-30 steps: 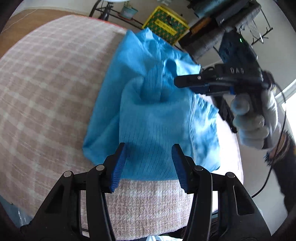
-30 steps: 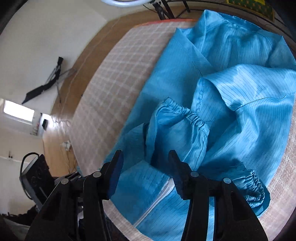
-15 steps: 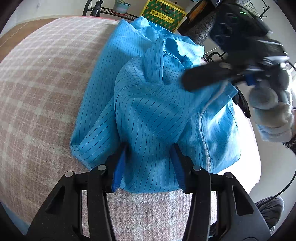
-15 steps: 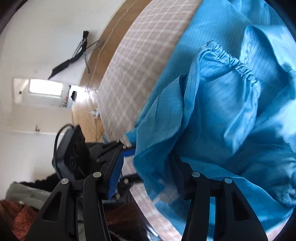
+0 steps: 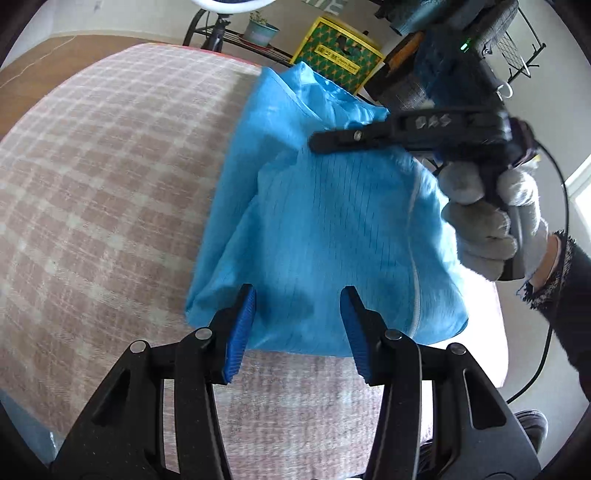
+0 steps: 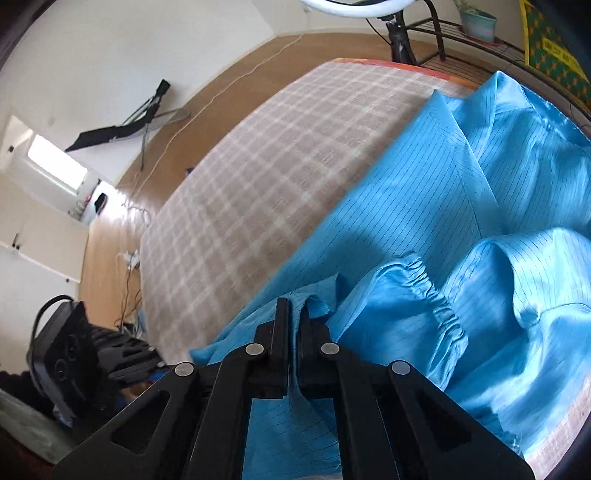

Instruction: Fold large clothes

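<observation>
Right gripper (image 6: 293, 314) fingers pinched on blue garment (image 5: 332, 229) fold; left gripper (image 5: 297, 325) spread, empty. Heaped on checked bedcover (image 5: 110, 177). Light, limp, slick; best grabbed at hems.

Garment (image 5: 332, 229) lies on the bed (image 5: 110, 177), toward its right side in the left wrist view; bed's left half bare of it. Left gripper (image 5: 297, 325) sits at the garment's near edge, jaws apart. Right gripper (image 6: 293, 325) is pinched onto a fold of the garment at its right. Crate (image 5: 338, 59) and plant pot (image 5: 260, 31) stand on a rack behind the bed's far end.
</observation>
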A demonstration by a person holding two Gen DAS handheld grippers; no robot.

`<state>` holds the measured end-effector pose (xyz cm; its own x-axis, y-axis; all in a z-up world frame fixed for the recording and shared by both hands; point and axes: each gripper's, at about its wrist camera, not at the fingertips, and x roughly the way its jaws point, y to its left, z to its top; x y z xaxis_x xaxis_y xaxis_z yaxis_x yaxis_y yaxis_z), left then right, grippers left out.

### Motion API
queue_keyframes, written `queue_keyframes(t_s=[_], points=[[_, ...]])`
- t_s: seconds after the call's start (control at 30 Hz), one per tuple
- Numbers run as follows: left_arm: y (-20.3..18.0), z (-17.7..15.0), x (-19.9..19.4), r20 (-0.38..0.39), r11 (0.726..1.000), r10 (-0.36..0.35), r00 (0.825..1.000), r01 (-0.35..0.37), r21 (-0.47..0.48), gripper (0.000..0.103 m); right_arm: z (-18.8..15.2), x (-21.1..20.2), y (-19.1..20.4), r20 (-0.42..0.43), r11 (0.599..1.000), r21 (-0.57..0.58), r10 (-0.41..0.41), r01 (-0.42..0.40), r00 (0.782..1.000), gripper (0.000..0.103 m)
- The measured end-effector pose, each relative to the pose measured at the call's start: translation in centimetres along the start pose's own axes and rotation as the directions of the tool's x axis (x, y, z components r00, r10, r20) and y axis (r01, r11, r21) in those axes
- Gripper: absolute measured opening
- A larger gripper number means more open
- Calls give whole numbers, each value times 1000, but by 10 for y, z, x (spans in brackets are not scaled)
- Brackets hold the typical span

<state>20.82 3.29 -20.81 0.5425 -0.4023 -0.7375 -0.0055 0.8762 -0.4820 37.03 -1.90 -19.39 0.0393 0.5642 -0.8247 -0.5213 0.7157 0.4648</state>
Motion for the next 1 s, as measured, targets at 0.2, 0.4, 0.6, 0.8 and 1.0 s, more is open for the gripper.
queue_keyframes(t_s=[0.2,0.4,0.6,0.8,1.0], points=[[11,1,-9,2,998,-38,999,38,-43,48,-7,7,-25,-73,977,135,176,-166,982,19],[-1,-12,4,-44,999,-37,998,37,4,48,-1,10,-33,-115,952,196,259,-234,959,38],[-8,-12,13,-56,999,-22,998,24,30,48,4,50,-27,-117,918,230,354,-322,928,37],[-6,-8,-6,27,1000,13,1000,-14,25,48,18,19,6,28,963,6,270,-270,962,3],[19,1,-12,58,997,46,997,-42,-66,48,32,26,-3,22,997,-37,62,-62,998,3]])
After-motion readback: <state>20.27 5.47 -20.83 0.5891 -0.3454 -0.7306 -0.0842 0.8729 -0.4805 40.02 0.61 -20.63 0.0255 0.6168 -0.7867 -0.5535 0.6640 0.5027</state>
